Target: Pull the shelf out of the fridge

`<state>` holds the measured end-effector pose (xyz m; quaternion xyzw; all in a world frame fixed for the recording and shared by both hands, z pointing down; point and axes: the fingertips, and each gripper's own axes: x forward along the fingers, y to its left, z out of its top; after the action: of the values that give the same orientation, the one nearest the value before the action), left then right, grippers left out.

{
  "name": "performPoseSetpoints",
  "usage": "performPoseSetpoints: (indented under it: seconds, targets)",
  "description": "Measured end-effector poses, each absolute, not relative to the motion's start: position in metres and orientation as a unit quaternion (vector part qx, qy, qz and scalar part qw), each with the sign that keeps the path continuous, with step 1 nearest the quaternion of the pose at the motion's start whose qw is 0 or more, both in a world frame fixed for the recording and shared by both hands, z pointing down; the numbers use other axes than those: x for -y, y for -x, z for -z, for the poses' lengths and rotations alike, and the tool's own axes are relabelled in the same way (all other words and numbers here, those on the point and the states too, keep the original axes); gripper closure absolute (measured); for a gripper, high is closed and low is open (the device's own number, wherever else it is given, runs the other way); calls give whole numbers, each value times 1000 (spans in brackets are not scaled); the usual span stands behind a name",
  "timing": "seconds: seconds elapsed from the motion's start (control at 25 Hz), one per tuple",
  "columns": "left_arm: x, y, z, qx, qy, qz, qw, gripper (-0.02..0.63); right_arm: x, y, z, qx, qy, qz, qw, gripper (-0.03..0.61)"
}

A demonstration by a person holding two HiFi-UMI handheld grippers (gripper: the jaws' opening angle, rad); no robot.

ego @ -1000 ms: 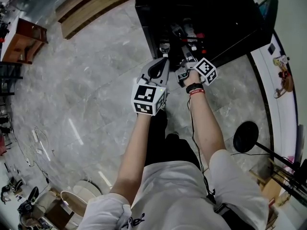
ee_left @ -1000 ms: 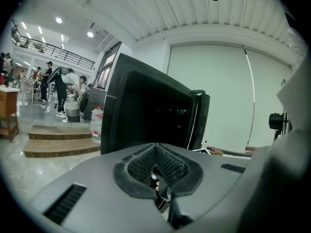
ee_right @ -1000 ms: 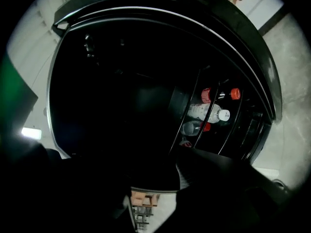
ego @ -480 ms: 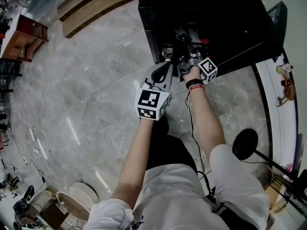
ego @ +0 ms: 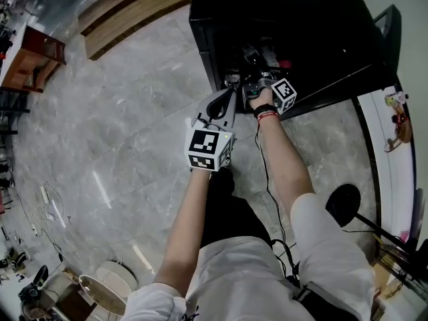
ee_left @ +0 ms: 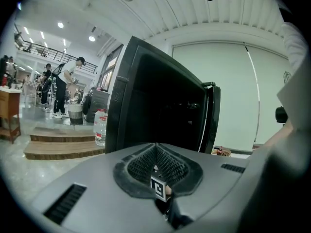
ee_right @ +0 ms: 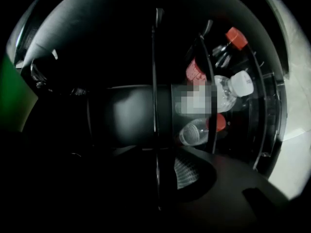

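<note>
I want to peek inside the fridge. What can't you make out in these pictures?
- Right gripper view: darkness swallows the right tongs, so a grip on the shelf wire is unclear.
- Head view: the fridge is too dark inside to show the shelf wire.
- Right gripper view: a blurred patch covers the clear bottle label.

Fridge (ego: 301, 19): the reference for every entry; stands on the floor (ego: 120, 132), its front open toward the person.
- Door (ee_left: 212, 115): swung out at the fridge's right side.
- Shelf (ee_right: 154, 76): inside the fridge; its front wire runs between the jaws of the right gripper (ee_right: 155, 178).
- Bottles (ee_right: 228, 89): inside the fridge, right of that wire.
- Left gripper (ee_left: 156, 171): outside, just before the fridge's front, left of the right gripper.
- Wooden steps (ee_left: 58, 142): left of the fridge.
- Water jug (ee_left: 99, 126): at the steps, near the fridge's left side.
- Wooden table (ego: 30, 59): well left of the fridge.
- Round stand base (ego: 343, 191): on the floor, before the fridge, to the right.
</note>
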<state>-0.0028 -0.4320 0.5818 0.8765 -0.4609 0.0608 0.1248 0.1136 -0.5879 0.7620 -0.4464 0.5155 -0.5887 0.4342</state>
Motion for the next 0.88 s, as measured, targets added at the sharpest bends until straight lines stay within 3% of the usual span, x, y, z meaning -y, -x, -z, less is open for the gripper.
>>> performPoseSetpoints:
  seconds: [0.2, 0.52, 0.88]
  targets:
    - [445, 1, -583, 460, -878, -50, 119, 595, 615, -126, -752, -532, 463, 527, 473, 387]
    - [454, 2, -595, 459, -878, -55, 128, 595, 650, -119, -751, -536, 419, 525, 512, 354]
    - [455, 12, -599, 463, -874, -54, 136, 595, 660, -119, -750, -540, 444, 511, 501, 518]
